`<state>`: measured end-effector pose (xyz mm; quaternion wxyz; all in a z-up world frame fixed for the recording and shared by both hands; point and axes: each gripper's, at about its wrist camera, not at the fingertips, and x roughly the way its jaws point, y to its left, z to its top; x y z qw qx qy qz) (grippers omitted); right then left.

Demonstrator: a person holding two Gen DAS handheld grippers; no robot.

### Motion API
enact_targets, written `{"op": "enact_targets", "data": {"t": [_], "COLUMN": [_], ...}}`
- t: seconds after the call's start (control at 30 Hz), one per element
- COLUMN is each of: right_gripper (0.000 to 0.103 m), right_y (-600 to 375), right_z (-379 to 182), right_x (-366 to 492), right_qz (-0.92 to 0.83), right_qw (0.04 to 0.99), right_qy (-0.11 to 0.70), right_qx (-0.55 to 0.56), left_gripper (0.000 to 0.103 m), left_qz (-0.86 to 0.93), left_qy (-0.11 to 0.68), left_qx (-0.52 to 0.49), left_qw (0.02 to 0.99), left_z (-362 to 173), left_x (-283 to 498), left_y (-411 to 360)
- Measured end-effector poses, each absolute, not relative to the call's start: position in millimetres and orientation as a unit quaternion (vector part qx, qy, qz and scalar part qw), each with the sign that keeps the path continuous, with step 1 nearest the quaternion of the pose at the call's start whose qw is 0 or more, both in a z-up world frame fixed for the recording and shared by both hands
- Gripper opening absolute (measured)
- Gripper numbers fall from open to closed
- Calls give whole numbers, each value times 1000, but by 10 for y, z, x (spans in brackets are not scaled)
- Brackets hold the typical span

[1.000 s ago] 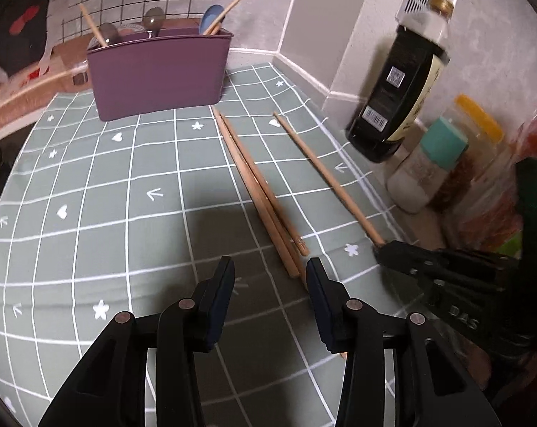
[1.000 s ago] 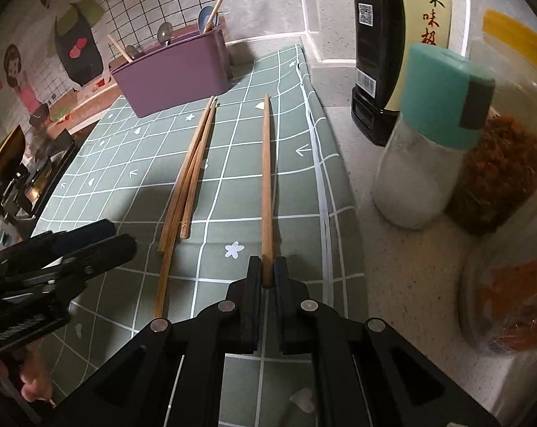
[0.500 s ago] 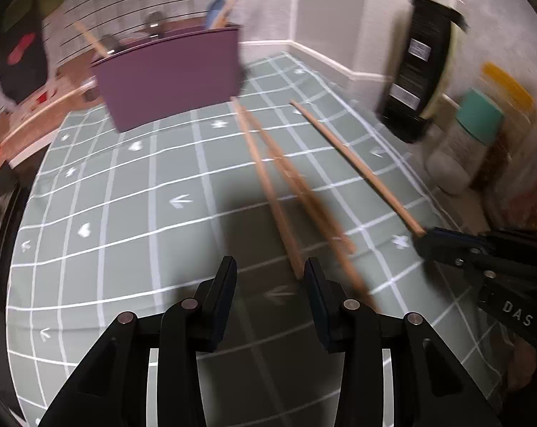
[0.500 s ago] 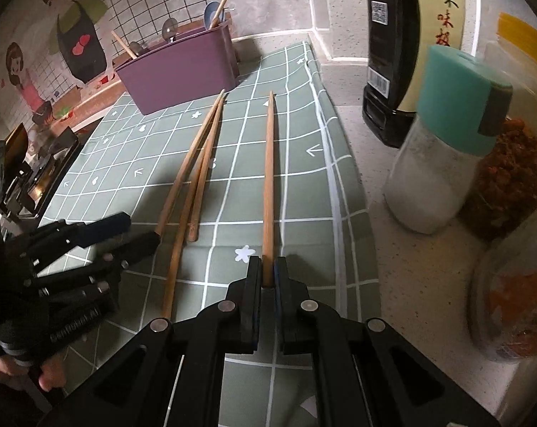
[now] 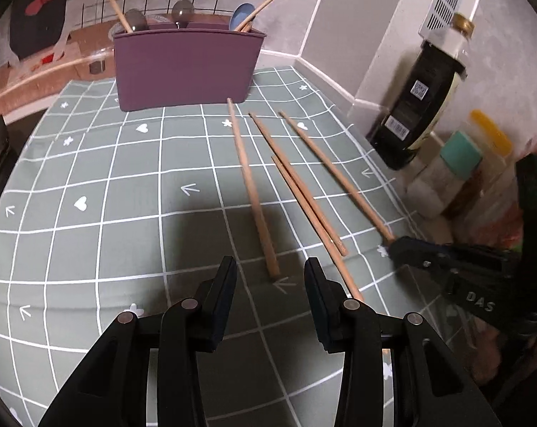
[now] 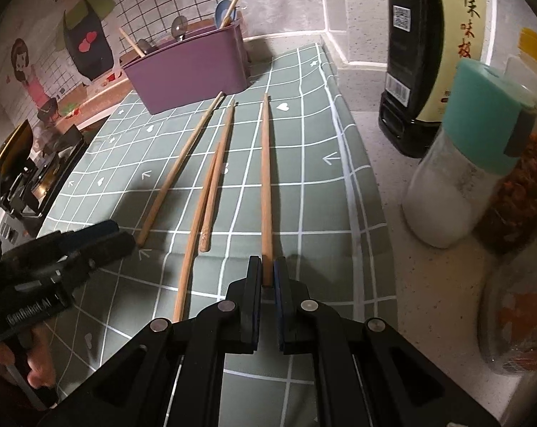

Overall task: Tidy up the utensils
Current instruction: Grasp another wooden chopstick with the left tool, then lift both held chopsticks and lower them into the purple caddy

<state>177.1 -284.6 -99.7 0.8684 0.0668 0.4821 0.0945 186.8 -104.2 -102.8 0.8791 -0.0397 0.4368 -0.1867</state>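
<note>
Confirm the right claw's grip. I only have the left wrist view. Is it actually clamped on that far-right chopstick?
Observer: Yes. The right wrist view shows the right claw shut on the chopstick at its near end.
Operator: Anything close on its right side?
Observer: A teal-lidded shaker of white powder stands on bare counter, off the mat.

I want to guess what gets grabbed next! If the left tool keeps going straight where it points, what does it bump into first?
Probably the near end of the loose chopstick, which lies right ahead of the open left tool. Under it is the green mat. Depth is hard to judge.
</note>
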Motion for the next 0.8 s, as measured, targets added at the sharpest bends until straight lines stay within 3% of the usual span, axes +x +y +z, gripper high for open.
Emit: {"op": "enact_targets", "data": {"t": [0.3, 0.47, 0.6, 0.7, 0.8], "right_gripper": [7, 7, 7, 7, 7], "right_y": [-2859, -2833, -2806, -2791, -2784], "right_z": [-1011, -1000, -999, -997, -981], "right_x": [1730, 1743, 1767, 1789, 1794], "right_qz": [85, 84, 83, 84, 85], "right_qw": [869, 871, 871, 871, 872], "right_qy": [483, 480, 480, 480, 479], "right_qx": [70, 65, 62, 57, 53], "left_gripper": [39, 22, 19, 8, 7], "left_qz": [-145, -114, -115, -114, -114], "left_qy": [448, 449, 448, 448, 444], "left_qx": [-38, -11, 0, -1, -10], "left_qw": [882, 886, 887, 887, 889], "left_z": [-1096, -1124, -1138, -1141, -1108], "left_x": [1942, 1962, 2032, 2075, 2060], "left_y": [-1184, -1262, -1310, -1304, -1232]}}
